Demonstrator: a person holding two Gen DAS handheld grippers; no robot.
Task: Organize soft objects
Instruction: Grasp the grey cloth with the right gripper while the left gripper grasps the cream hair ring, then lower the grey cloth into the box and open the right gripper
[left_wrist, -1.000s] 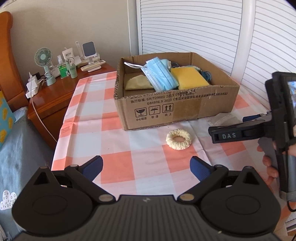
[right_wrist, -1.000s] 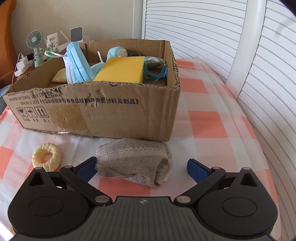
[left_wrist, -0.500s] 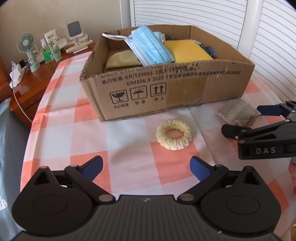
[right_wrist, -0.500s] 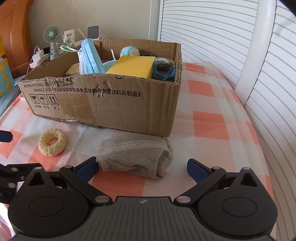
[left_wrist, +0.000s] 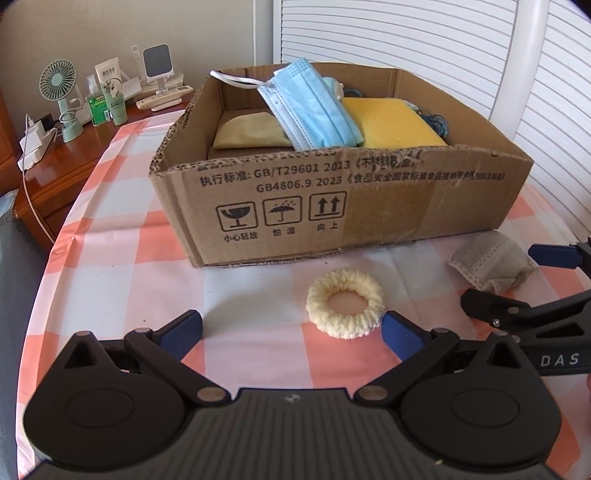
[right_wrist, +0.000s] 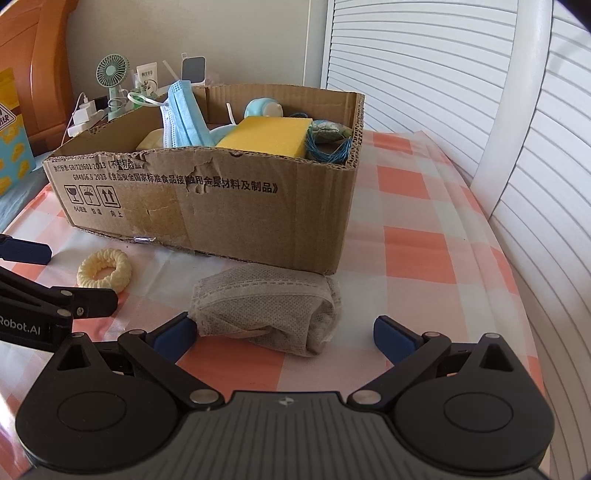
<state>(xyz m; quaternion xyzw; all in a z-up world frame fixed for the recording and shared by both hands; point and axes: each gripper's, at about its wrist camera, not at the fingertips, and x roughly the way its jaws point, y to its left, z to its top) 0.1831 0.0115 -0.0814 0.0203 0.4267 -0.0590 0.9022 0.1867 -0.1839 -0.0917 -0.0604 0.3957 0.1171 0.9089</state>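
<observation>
A cream knitted hair tie (left_wrist: 346, 303) lies on the checked tablecloth in front of the cardboard box (left_wrist: 369, 199). My left gripper (left_wrist: 291, 332) is open, its right fingertip (left_wrist: 397, 334) almost at the tie's right edge. A grey folded cloth (right_wrist: 266, 308) rests by the box's near right corner. Around it my right gripper (right_wrist: 284, 332) stands open, the left fingertip (right_wrist: 173, 334) at the cloth's left end. The box holds a blue face mask (left_wrist: 314, 107), a yellow sponge (left_wrist: 391, 122) and other soft items. In the right wrist view the hair tie (right_wrist: 104, 268) sits to the left.
A wooden side table (left_wrist: 55, 162) at the far left carries a small green fan (left_wrist: 61, 88), bottles, chargers and a phone stand. White slatted doors (right_wrist: 461, 70) stand behind and to the right. The tablecloth (right_wrist: 417, 254) falls away at the right edge.
My left gripper has come forward and down toward the hair tie. The right gripper has edged closer to the grey cloth. Both stay open.
</observation>
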